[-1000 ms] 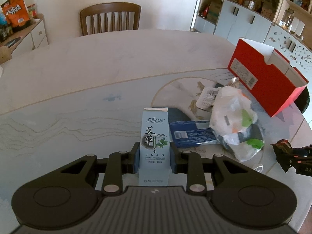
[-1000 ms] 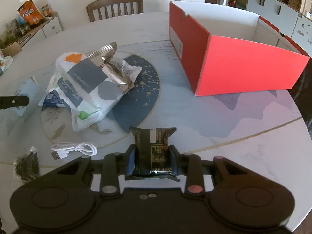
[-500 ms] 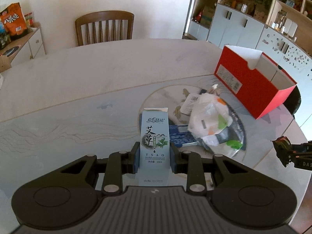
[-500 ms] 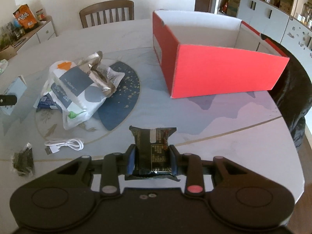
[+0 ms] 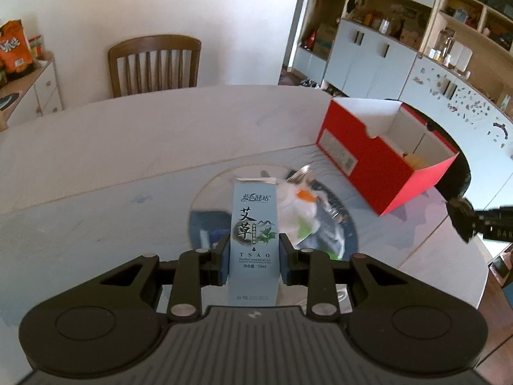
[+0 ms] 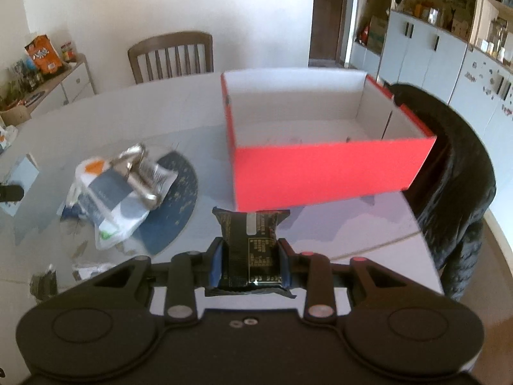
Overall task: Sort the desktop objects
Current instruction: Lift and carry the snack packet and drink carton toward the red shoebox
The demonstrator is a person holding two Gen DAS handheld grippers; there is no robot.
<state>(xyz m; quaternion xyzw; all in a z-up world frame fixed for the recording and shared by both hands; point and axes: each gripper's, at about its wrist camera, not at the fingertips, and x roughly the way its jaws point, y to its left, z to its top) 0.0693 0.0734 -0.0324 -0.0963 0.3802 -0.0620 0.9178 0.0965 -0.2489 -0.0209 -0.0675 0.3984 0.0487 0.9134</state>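
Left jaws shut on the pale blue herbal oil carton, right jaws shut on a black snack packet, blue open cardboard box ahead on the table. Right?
One error: the open cardboard box is red outside and white inside, not blue, as the right wrist view shows. The rest holds: the left gripper has its jaws shut on the pale blue herbal oil carton, and the right gripper has its jaws shut on the black snack packet.

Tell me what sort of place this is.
Most likely a home dining room: a round dining table with a wooden chair behind it, and cabinets with open shelves holding household items.
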